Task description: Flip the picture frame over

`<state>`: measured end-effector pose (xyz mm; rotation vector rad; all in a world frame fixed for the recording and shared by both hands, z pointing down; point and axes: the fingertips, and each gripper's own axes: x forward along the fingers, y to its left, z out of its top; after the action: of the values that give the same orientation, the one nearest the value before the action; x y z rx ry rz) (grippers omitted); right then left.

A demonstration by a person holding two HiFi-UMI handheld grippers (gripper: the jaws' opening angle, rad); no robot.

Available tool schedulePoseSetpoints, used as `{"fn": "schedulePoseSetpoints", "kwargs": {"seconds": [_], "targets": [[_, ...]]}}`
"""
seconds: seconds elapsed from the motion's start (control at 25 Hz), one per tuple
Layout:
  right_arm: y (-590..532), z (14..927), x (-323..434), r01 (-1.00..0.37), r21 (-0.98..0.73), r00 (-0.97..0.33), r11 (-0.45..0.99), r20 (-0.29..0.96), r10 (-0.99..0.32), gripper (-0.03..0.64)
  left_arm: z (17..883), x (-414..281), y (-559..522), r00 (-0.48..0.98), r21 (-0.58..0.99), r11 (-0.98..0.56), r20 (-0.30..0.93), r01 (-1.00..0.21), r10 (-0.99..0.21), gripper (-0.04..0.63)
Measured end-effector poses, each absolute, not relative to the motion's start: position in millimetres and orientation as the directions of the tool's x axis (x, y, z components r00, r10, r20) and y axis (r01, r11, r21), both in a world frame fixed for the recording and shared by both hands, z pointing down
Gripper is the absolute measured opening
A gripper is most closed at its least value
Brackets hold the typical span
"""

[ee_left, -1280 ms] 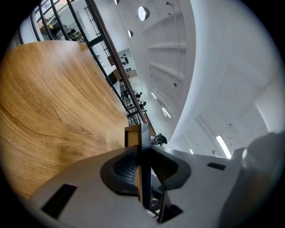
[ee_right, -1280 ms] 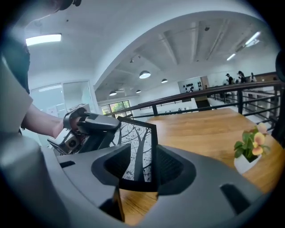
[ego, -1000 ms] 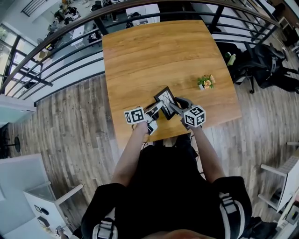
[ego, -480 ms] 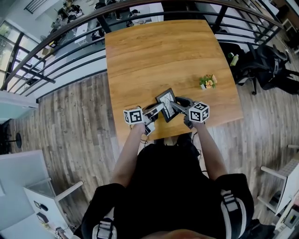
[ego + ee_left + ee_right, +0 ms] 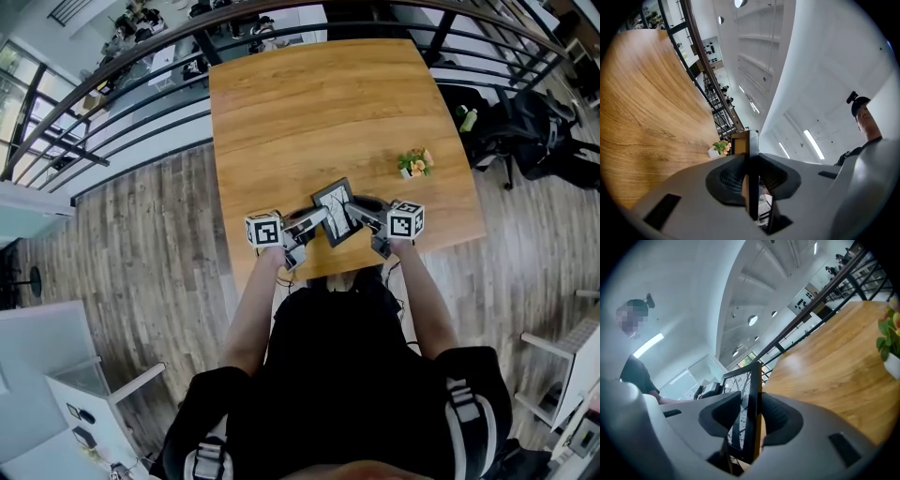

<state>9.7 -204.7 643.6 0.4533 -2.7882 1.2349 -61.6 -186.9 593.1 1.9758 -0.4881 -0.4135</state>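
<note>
- Fingers point(image 5: 726, 177) of my left gripper point(image 5: 751, 164) are clamped on the picture frame point(image 5: 746, 140). Both pads press flat on its faces, and the thin dark edge runs straight up between them.
- On my right gripper point(image 5: 749, 413) the jaws are closing with the same frame between them. Its fingers point(image 5: 777, 420) lie right against the glass on one side and the tan back on the other.
- From the head view I hold the picture frame point(image 5: 335, 208) from both ends at once, with the left gripper point(image 5: 305, 225) on its left side and the right gripper point(image 5: 361, 214) on its right side.
- It sits at the near edge of the tabletop point(image 5: 309, 103), roughly midway along that edge and a little toward the right corner.
- It is tipped up on a slant, not lying flat, and I cannot tell whether its lower corner touches the wood.
- Its face shows a pale picture of bare dark branches inside a black border, which I see best in the right gripper view.
- A small potted plant point(image 5: 413, 164) stands well apart from the frame, close to the right edge of the tabletop.
- A dark railing point(image 5: 141, 70) runs past the far and left edges of the tabletop.
- A black backpack point(image 5: 539, 131) lies on the floor beyond the right edge.
</note>
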Motion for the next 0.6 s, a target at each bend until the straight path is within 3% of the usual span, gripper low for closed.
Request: {"fn": "schedulePoseSetpoints", "kwargs": {"seconds": [0.6], "targets": [[-204, 651, 11, -0.396, -0.677, -0.916, 0.620, 0.239, -0.323, 0.092, 618, -76, -202, 0.803, 0.851, -0.391, 0.059, -0.351, -0.593, 0.087]]}}
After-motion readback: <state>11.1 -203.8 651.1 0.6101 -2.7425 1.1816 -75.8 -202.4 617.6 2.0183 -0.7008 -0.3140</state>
